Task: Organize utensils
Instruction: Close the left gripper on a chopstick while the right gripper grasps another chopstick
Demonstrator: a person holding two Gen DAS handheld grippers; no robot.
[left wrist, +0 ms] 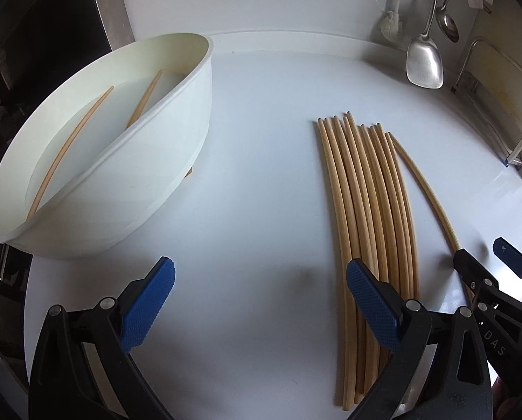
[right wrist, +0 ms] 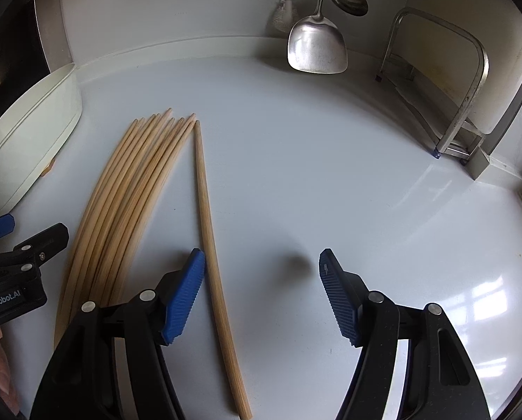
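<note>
A: Chopsticks (left wrist: 369, 210) lie bundled on the white bench (left wrist: 261, 140); one stray chopstick (right wrist: 208, 217) sits just beside them, two rest in the bin (left wrist: 96, 147).

B: Both the left gripper (left wrist: 261, 301) and right gripper (right wrist: 261, 294) hang spread, empty. A skewed pinch could roll the stray away.

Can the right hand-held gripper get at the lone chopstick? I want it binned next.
Probably yes: the right hand-held gripper stands open, with the lone chopstick lying apart from the bundle, just inside its left finger.
</note>
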